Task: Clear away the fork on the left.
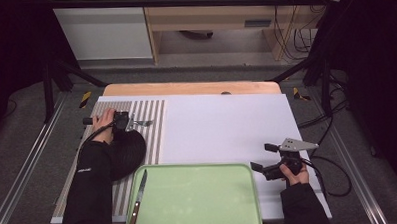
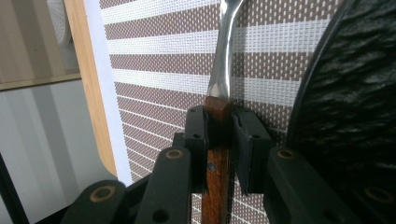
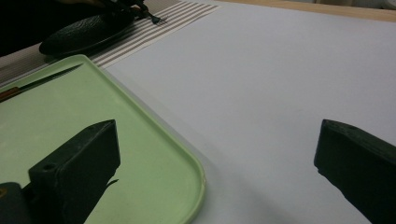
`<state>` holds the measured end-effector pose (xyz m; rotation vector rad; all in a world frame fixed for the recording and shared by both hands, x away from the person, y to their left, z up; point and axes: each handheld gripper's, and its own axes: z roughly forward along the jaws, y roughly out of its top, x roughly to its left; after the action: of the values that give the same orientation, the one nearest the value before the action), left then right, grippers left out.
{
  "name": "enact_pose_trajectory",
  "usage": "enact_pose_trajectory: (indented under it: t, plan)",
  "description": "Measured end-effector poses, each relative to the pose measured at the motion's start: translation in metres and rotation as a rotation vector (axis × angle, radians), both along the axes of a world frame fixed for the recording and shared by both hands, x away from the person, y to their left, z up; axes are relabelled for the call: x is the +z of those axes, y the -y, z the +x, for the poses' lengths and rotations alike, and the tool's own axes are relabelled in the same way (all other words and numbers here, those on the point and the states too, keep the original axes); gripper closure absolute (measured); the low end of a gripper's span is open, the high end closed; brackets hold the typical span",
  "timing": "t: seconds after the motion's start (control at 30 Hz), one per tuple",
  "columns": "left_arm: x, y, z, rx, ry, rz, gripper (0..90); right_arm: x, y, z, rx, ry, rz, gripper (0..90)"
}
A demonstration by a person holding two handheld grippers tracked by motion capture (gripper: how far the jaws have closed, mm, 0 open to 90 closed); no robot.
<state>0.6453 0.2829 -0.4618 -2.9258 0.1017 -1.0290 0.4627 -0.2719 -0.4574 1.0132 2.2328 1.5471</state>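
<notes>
My left gripper [image 1: 129, 123] is at the far left of the table, over the striped placemat [image 1: 154, 128]. Its jaws are shut on the wooden handle of a fork [image 2: 224, 56], whose steel neck runs away from the pads [image 2: 198, 135] over the mat [image 2: 163, 60]. The fork's tines [image 1: 147, 123] point right, just beyond the black plate [image 1: 128, 149]. At the right, my right gripper [image 1: 260, 157] hovers open over the white board, nothing between its jaws [image 3: 215, 158]. It points left toward the green tray [image 1: 199, 202].
A knife with a wooden handle [image 1: 139, 194] lies along the left side of the green tray [image 3: 154, 140], its blade [image 3: 42, 79] pointing away from me. The black plate [image 2: 355, 93] sits close beside the left gripper. The wooden table edge [image 1: 185, 88] runs behind the white board [image 1: 227, 126].
</notes>
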Motion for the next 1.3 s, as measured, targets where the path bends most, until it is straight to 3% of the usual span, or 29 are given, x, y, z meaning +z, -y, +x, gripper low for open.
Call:
enact_pose_trajectory:
  t: [0.2,0.4,0.7,1.3]
  plan:
    - [0.003,0.002,-0.002,-0.006,0.028,-0.006,76.6,0.0,0.0,0.0,-0.004,0.003,0.003,0.6]
    - [0.017,0.005,-0.008,-0.013,0.063,-0.025,76.6,0.0,0.0,0.0,-0.004,0.004,0.006,0.6]
    - [0.039,0.008,-0.031,0.035,0.1,-0.107,76.6,0.0,0.0,0.0,-0.005,0.005,0.004,0.5]
    - [0.069,0.029,-0.083,0.104,0.122,-0.195,76.6,0.001,0.0,-0.001,-0.003,0.007,0.009,0.5]
